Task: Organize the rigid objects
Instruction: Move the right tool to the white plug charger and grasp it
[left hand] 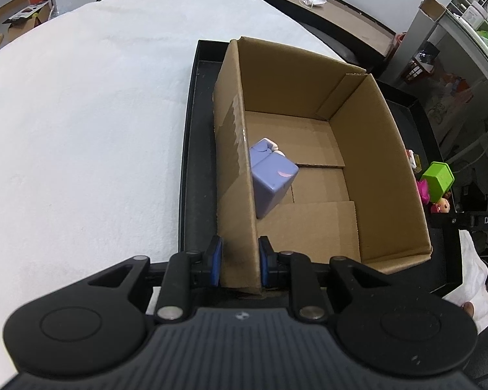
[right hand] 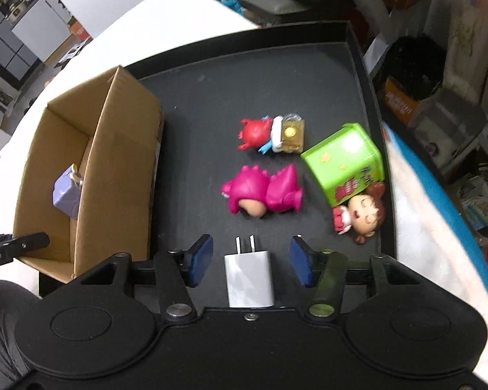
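An open cardboard box (left hand: 374,149) (right hand: 114,149) stands on a black tray (right hand: 260,81). A purple block toy (left hand: 271,175) (right hand: 66,195) lies inside it against the left wall. My left gripper (left hand: 240,261) is shut on the box's left wall near the front corner. My right gripper (right hand: 250,260) is open, its fingers on either side of a white plug charger (right hand: 249,276) lying on the tray. Beyond it lie a pink dinosaur figure (right hand: 263,191), a red figure (right hand: 260,133) with a gold case (right hand: 292,133), a green cube (right hand: 345,159) and a doll (right hand: 361,216).
The tray (left hand: 198,162) sits on a white cloth-covered table (left hand: 81,130). The green cube (left hand: 439,177) and small figures show past the box's right wall. Shelves and cluttered boxes (right hand: 439,97) stand to the right of the tray.
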`<move>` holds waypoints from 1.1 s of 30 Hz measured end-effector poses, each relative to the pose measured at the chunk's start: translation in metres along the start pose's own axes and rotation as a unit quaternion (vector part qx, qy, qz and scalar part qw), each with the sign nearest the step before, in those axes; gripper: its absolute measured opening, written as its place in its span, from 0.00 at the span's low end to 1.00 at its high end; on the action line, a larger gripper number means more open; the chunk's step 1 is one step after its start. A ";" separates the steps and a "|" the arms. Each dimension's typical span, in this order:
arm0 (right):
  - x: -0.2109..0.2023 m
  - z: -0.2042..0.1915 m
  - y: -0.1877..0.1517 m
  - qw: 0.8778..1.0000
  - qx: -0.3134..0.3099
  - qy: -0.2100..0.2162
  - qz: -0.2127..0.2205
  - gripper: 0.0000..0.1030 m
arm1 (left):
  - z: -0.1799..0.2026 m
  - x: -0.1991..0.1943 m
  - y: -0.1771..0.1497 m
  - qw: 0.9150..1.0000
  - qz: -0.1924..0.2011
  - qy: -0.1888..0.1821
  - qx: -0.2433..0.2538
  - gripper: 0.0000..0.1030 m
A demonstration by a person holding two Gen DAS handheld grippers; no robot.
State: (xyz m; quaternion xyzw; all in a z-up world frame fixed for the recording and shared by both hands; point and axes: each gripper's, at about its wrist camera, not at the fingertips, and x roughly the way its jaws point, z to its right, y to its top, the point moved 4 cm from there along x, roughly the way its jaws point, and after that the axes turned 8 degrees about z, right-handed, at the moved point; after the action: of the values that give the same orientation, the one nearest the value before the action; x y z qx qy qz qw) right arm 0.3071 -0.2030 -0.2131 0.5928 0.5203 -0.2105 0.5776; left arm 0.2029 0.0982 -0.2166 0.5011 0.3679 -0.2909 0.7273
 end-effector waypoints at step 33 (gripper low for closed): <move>-0.014 -0.032 -0.002 0.996 -0.080 -0.037 0.011 0.36 | -0.004 -0.007 0.001 1.000 0.017 0.004 -0.015 0.18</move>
State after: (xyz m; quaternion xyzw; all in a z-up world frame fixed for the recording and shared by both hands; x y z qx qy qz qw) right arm 0.2885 -0.1800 -0.1942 0.5417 0.5072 -0.1839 0.6445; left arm 0.1988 0.1025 -0.2110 0.4977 0.3664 -0.2713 0.7379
